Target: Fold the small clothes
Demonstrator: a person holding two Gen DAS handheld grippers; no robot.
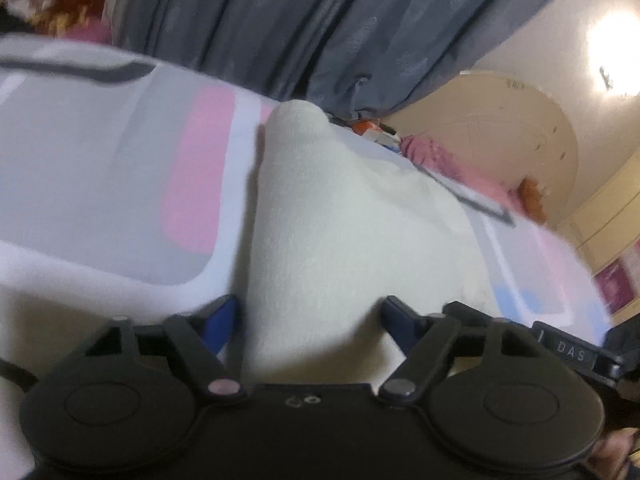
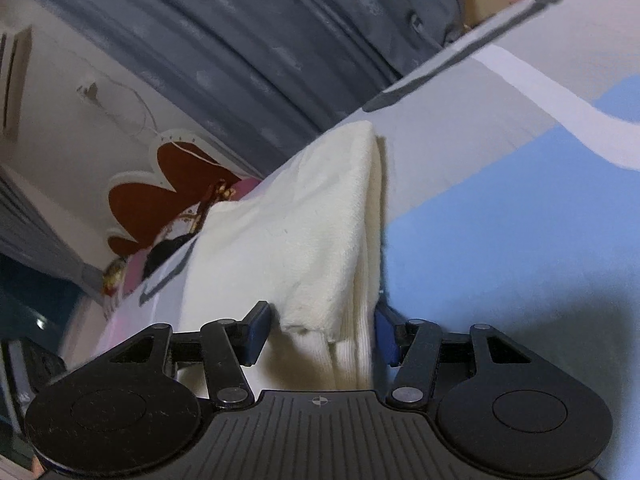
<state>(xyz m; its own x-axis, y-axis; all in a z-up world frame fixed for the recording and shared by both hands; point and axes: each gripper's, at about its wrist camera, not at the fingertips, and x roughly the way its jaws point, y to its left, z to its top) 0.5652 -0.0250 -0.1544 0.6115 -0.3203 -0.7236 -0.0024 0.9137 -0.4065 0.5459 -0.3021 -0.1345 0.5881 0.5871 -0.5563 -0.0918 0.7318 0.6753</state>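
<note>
Left wrist view: the left gripper (image 1: pixel 310 312) stands open around a cream cloth (image 1: pixel 340 220) lying mid-frame on the bed sheet (image 1: pixel 120 184); "DAS" reads lower right. Right wrist view: the right gripper (image 2: pixel 322 330) stands open astride the cloth's folded edge, blue sheet bare at right

The right gripper (image 2: pixel 318 330) sits wide open around the near edge of a cream garment (image 2: pixel 304 240), folded in layers mid-frame on a blue and grey bedsheet (image 2: pixel 500 220). Grey curtain (image 2: pixel 248 48) up top.
</note>
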